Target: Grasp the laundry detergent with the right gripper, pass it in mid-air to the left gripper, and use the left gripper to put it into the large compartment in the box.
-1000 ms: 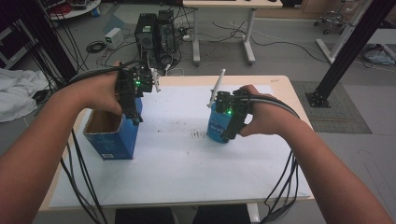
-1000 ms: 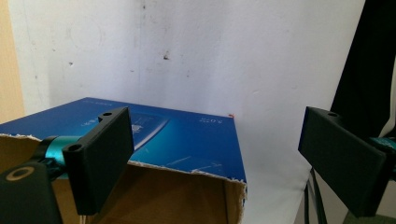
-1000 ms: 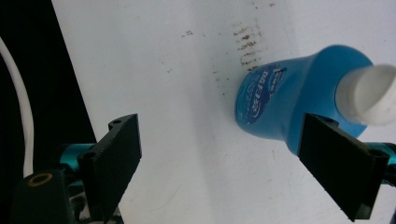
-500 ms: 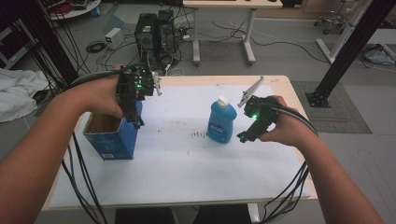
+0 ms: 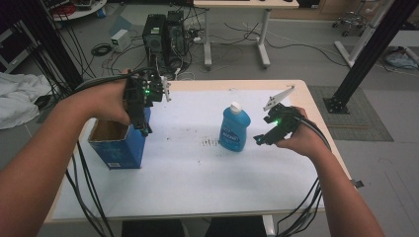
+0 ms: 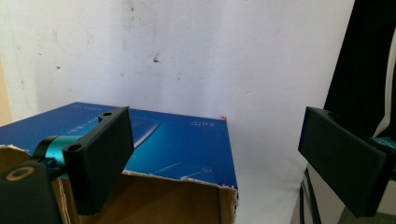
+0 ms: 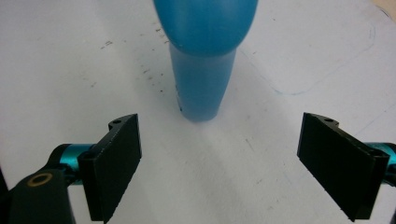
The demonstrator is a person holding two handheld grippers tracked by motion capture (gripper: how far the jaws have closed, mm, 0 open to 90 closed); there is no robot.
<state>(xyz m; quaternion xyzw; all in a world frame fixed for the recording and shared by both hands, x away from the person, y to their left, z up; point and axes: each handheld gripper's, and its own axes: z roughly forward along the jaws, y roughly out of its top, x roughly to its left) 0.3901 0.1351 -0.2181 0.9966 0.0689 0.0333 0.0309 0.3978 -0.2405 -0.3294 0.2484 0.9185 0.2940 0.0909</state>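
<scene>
A blue bottle [image 5: 234, 129] with a white cap stands upright on the white table [image 5: 188, 173], right of centre. My right gripper [image 5: 261, 138] is open just to its right, not touching it. In the right gripper view the bottle [image 7: 205, 56] stands ahead of the spread jaws of that gripper [image 7: 222, 135]. At the left stands a blue cardboard box [image 5: 116, 143] with an open, torn top. My left gripper [image 5: 144, 124] hangs open over its right-hand wall. In the left gripper view, one jaw of this gripper [image 6: 217, 135] is above the box [image 6: 177, 149] opening and the other is outside it.
Cables trail from both grippers over the table's near edge. On the floor beyond the far edge stand computer towers [image 5: 163, 34] and a desk's legs. A black frame post [image 5: 365, 54] rises at the right, and a white cloth [image 5: 15, 98] lies at the far left.
My right gripper opened, let go of the blue bottle and drew back to the right. The bottle stays standing on the table. The left gripper has hardly moved.
</scene>
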